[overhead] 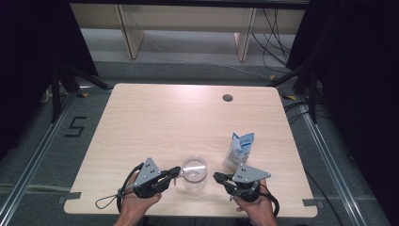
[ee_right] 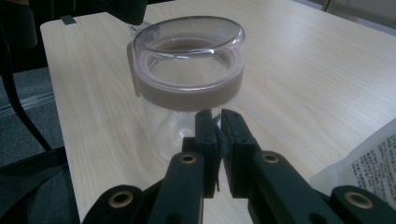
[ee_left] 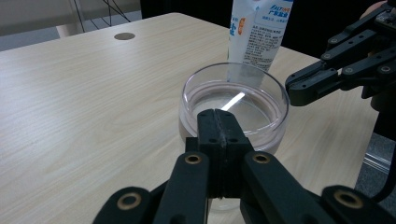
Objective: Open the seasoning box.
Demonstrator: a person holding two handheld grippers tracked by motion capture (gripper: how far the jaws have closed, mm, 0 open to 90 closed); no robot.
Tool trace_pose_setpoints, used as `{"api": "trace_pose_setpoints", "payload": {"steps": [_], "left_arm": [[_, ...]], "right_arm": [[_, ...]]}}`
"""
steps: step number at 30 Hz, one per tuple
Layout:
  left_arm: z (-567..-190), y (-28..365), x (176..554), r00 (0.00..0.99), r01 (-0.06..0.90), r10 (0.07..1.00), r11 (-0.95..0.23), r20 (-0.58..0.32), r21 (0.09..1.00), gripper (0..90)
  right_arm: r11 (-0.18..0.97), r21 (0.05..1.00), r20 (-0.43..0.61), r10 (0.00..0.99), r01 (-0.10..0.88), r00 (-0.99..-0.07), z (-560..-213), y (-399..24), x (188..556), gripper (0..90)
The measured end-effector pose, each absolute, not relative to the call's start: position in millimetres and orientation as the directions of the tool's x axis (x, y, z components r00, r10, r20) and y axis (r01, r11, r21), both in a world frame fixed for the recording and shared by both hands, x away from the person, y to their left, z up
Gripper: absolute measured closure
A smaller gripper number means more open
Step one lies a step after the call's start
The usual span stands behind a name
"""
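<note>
Light wood table (overhead: 155, 117), lower centre of the high view, on grey floor with dark curtains at both sides. Clear glass jar (overhead: 194, 172) with its lid on stands near the bottom edge, white salt bag (overhead: 239, 149) just to its right. Left gripper (overhead: 176, 171) has its jaws closed together at the jar rim, grip unclear. Right gripper (overhead: 217, 177) is nearly closed, holding nothing, near the jar. Likely step: opening the jar; next move needs a firm hold on the lid.
</note>
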State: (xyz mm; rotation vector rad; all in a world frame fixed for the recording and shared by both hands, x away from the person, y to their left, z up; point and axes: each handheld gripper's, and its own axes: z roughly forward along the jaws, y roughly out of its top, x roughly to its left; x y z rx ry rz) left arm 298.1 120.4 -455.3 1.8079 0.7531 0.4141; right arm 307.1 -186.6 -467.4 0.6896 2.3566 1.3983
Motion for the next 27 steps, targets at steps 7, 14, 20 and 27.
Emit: {"api": "trace_pose_setpoints", "payload": {"steps": [7, 14, 20, 27], "left_arm": [[-457.5, 120.6, 297.2, 0.734, 0.291, 0.673, -0.2, -0.084, 0.936, 89.4], [-458.9, 120.9, 297.3, 0.736, 0.285, 0.671, -0.192, -0.086, 0.939, 89.4], [-459.9, 121.7, 296.8, 0.739, 0.275, 0.669, -0.195, -0.078, 0.942, 89.4], [-460.7, 122.2, 296.9, 0.741, 0.271, 0.667, -0.189, -0.079, 0.944, 89.4]], "right_arm": [[0.402, 0.883, -0.021, 0.55, 0.243, -0.835, -468.1, -183.1, 309.0, 86.6], [0.408, 0.884, -0.029, 0.535, 0.228, -0.845, -465.3, -181.7, 311.2, 87.3], [0.401, 0.887, -0.025, 0.539, 0.231, -0.842, -462.9, -180.3, 312.2, 87.8], [0.418, 0.881, -0.032, 0.517, 0.22, -0.856, -463.1, -174.6, 315.1, 88.0]]}}
